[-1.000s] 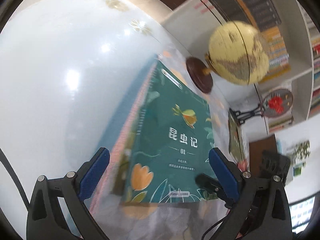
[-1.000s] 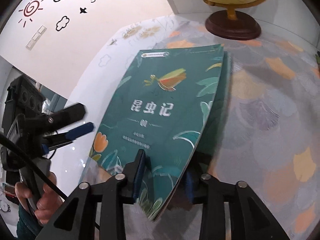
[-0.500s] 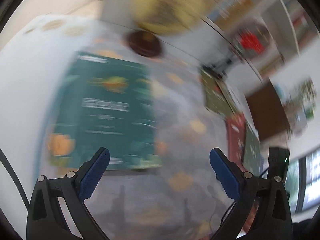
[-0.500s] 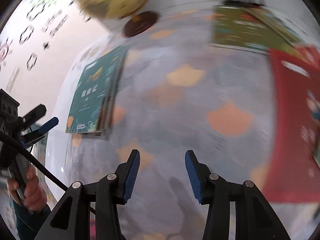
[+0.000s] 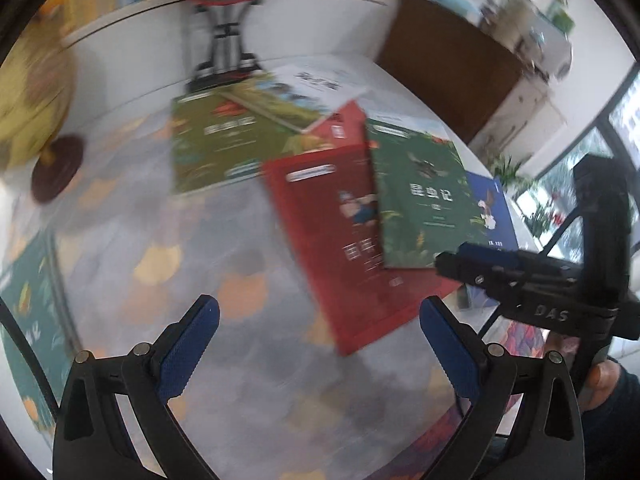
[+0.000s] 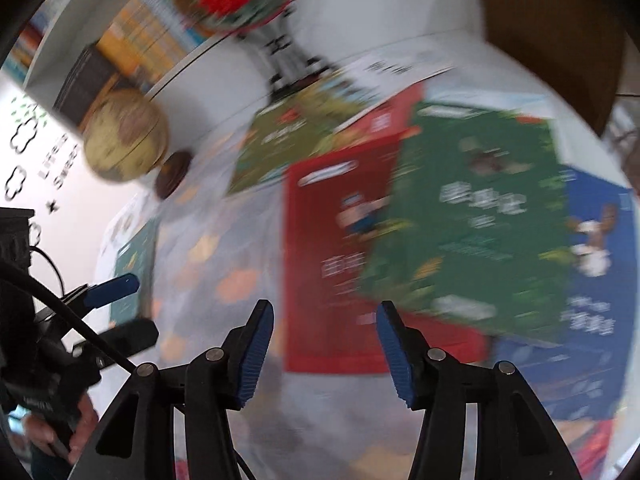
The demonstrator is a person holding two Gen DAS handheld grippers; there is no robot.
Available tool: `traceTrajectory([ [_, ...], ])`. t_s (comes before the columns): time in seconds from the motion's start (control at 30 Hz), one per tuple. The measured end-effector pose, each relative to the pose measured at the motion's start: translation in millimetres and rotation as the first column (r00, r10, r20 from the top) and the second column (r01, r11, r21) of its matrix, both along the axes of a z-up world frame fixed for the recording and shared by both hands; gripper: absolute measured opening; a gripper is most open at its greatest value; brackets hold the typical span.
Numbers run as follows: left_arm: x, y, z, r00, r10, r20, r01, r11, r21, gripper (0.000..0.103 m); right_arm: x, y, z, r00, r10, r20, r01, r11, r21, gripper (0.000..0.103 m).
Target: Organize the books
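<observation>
My left gripper (image 5: 320, 332) is wide open and empty above the patterned tablecloth (image 5: 248, 248). Ahead of it lies a red book (image 5: 340, 240), with a dark green book (image 5: 420, 200) overlapping its right side and a blue book (image 5: 492, 208) beyond that. An olive-green book (image 5: 212, 148) lies further back. The teal book (image 5: 24, 312) rests at the far left. My right gripper (image 6: 324, 344) hovers just short of the red book (image 6: 320, 240) and the dark green book (image 6: 480, 220). Its jaws are opening with nothing between them.
A yellow globe (image 5: 28, 92) on a dark round base (image 5: 56, 168) stands at the back left. A white book (image 5: 320, 80) and a stand with a red ornament (image 5: 224, 32) sit at the back. Bookshelves (image 6: 152, 36) line the wall. The right gripper (image 5: 456, 260) reaches in from the right.
Both grippers swung away from the teal book on the left to the spread of books on the right. The right gripper let go of the teal book and its jaws widened.
</observation>
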State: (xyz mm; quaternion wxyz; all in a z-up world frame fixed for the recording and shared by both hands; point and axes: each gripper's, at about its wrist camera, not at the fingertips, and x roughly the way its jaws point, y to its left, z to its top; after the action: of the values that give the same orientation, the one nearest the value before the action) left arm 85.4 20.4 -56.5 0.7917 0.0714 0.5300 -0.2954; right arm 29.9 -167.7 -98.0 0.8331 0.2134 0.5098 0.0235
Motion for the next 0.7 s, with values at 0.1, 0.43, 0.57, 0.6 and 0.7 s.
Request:
traceTrajectory([
  [0.1, 4, -38, -3, 0.999, -0.035, -0.024, 0.036, 0.999, 0.026, 0.1, -9, -32, 4, 0.999, -0.051, 0.012, 0.051, 0.998, -0.041, 0.053],
  [0.43, 21, -115, 5, 0.998, -0.049, -0.032, 0.05, 0.998, 0.032, 0.1, -29, -126, -1, 0.991, -0.13, -0.001, 0.13, 0.987, -0.092, 0.053],
  [0.57, 33, -128, -4, 0.998, -0.019, -0.058, 0.021, 0.999, 0.029, 0.1, -25, -143, -4, 0.992, -0.123, -0.006, 0.122, 0.988, -0.098, 0.053],
  [0.6, 36, -131, -8, 0.998, -0.009, -0.066, 0.011, 1.0, 0.024, 0.1, -24, -145, -5, 0.993, -0.119, -0.009, 0.117, 0.988, -0.102, 0.053],
  [0.7, 39, -139, -19, 0.995, -0.006, -0.097, 0.007, 1.0, 0.01, 0.1, -22, -149, -8, 0.995, -0.102, -0.016, 0.099, 0.987, -0.127, 0.053],
])
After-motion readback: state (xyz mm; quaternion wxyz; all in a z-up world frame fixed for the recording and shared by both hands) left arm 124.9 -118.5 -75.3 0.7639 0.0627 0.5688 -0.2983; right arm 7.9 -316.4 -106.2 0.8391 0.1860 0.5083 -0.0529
